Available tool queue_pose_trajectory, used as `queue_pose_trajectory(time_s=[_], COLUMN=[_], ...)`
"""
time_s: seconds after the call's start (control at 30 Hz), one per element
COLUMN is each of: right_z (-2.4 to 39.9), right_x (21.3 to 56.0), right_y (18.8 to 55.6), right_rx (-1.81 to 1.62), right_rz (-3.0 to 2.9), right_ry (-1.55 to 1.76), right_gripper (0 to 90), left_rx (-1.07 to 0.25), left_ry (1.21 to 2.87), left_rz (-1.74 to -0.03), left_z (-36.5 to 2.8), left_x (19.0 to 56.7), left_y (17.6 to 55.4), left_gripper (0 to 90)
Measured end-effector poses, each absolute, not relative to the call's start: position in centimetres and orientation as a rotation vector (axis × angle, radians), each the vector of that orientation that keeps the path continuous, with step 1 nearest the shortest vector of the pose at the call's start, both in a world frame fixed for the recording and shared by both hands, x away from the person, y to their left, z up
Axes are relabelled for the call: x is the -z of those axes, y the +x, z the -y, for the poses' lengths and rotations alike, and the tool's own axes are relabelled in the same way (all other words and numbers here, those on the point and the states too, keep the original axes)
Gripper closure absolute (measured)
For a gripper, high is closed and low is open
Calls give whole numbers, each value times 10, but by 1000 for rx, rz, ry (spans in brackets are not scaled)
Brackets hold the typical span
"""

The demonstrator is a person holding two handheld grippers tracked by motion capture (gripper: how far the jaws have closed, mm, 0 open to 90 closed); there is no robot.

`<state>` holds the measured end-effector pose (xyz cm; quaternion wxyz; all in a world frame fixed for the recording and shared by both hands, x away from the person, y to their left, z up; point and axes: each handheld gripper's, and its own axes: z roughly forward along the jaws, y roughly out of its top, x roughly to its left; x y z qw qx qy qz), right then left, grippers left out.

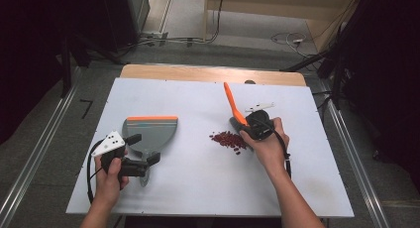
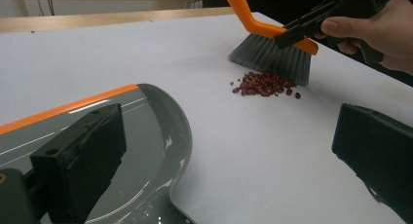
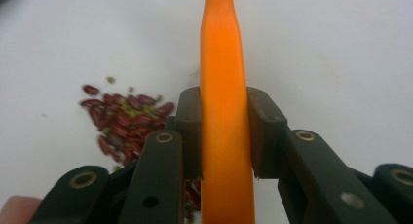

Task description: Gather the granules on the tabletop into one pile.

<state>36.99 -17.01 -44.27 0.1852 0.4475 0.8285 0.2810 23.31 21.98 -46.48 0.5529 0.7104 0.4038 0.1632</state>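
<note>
The left gripper [image 1: 140, 151] has its jaws apart, one over the grey dustpan [image 1: 151, 131], the other over bare counter [image 1: 198, 178]. Ahead of them lie red beans [image 2: 265, 84]. The right gripper [image 3: 224, 131] is clamped on the orange brush [image 3: 221, 78], beans just left of its jaws.

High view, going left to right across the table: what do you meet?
Left tongs → grey dustpan with an orange edge → pile of red beans → orange-handled brush → right tongs shut on the brush.
</note>
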Motion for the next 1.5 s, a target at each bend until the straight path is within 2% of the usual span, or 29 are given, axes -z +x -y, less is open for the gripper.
queue_pose_trajectory(time_s=[0.17,0.33,0.5,0.67,0.97,1.5], right_z=[161,170,181,181,183,179], right_x=[440,427,415,428,444,429], right_y=[370,364,352,340,360,369], right_rx=[-790,-849,-942,-923,-968,-1024], right_rz=[-2347,-2366,-2608,-2833,-2840,-2777], right_ry=[1229,1106,766,414,374,389], right_gripper=[692,691,691,691,691,691], left_rx=[-386,-388,-386,-387,-385,-385], left_ry=[1672,1671,1673,1676,1678,1674], left_rz=[-955,-958,-957,-958,-956,-955], left_z=[-222,-223,-222,-221,-219,-221], left_x=[464,464,465,464,465,465], left_y=[233,232,233,233,233,233], left_gripper=[0,0,0,0,0,0])
